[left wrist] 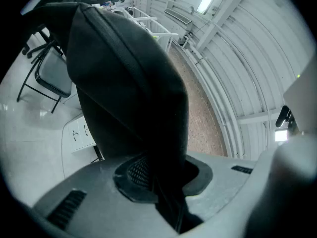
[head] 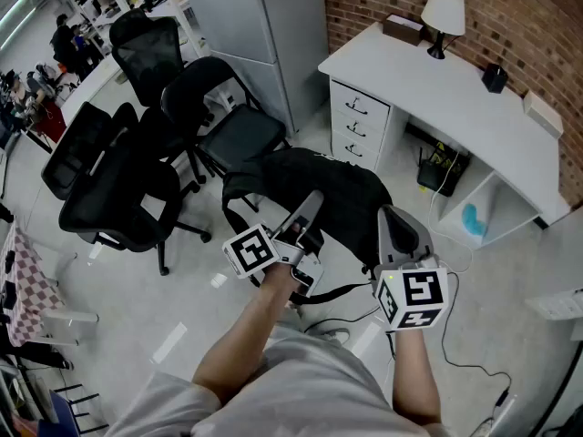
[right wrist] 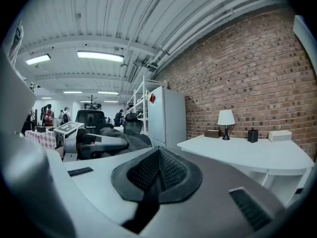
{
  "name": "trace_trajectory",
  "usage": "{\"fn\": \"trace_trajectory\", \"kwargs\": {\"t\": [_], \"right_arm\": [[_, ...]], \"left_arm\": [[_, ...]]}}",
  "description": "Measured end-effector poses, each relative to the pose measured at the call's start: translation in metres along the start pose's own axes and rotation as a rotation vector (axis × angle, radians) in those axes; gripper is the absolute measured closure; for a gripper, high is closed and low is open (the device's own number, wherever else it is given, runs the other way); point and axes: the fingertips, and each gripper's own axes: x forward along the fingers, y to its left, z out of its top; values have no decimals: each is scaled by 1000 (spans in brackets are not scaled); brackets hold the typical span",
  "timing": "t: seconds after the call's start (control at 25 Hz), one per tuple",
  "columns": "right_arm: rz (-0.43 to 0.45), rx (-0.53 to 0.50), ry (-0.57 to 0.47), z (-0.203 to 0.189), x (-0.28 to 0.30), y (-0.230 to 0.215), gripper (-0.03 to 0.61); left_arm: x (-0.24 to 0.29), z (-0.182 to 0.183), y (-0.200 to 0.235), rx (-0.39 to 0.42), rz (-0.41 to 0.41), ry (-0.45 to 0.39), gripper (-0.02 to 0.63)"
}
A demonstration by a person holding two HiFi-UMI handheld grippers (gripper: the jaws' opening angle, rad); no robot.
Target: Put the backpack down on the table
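The black backpack (head: 314, 185) hangs in the air in front of me, above the floor, in the head view. My left gripper (head: 308, 215) is shut on a broad black strap of the backpack (left wrist: 129, 83), which fills the gap between its pads (left wrist: 133, 175). My right gripper (head: 394, 230) is at the bag's right side. Its pads (right wrist: 173, 175) are pressed together on a thin black strap (right wrist: 141, 209) that runs out between them. The white table (head: 455, 94) stands ahead to the right, by the brick wall, apart from the bag.
On the table stand a lamp (head: 444, 16), a brown box (head: 403, 28), a small black cup (head: 495, 77) and a white box (head: 543, 112). Several black office chairs (head: 137, 180) crowd the left. A grey cabinet (head: 264, 25) stands behind. Cables trail on the floor (head: 455, 358).
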Motion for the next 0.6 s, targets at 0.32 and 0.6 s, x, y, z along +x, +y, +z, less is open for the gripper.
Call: {"fn": "trace_trajectory", "kwargs": {"t": [0.32,0.6], "right_arm": [[-14,11,3,-1,14,-9,578],[-49,1,10,7,63,-20,578]], "left_arm": [[17,7,4,-79,-24,-15,543],[48,40,33,-93,-30,10,543]]}}
